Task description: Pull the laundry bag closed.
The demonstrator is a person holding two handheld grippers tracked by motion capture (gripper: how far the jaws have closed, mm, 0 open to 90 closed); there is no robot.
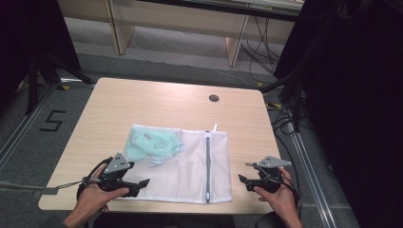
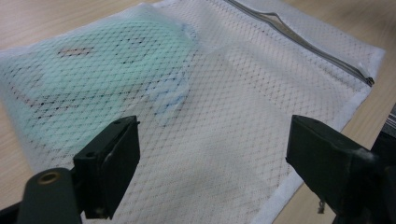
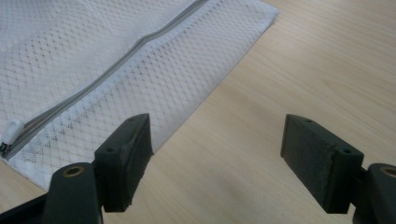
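A flat white mesh bag [image 1: 190,164] with a grey zip [image 1: 208,164] lies on the light wooden counter [image 1: 157,102]. A soft green cloth [image 1: 151,143] sits inside its far left part. The left gripper [image 1: 142,183] hangs over the bag's near left corner, jaws spread wide. The right gripper [image 1: 242,180] waits just beside the bag's right edge, also spread, holding nothing.

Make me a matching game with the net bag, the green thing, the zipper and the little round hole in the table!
Things:
1. mesh bag
2. green garment
3. zipper
4. round hole

Descriptions:
A. grey line running along the bag's right side
B. dark spot near the table's far edge
C. white and flat on the table between the two grippers
D. tucked inside the bag, at its far left

Pairs: 1-C, 2-D, 3-A, 4-B
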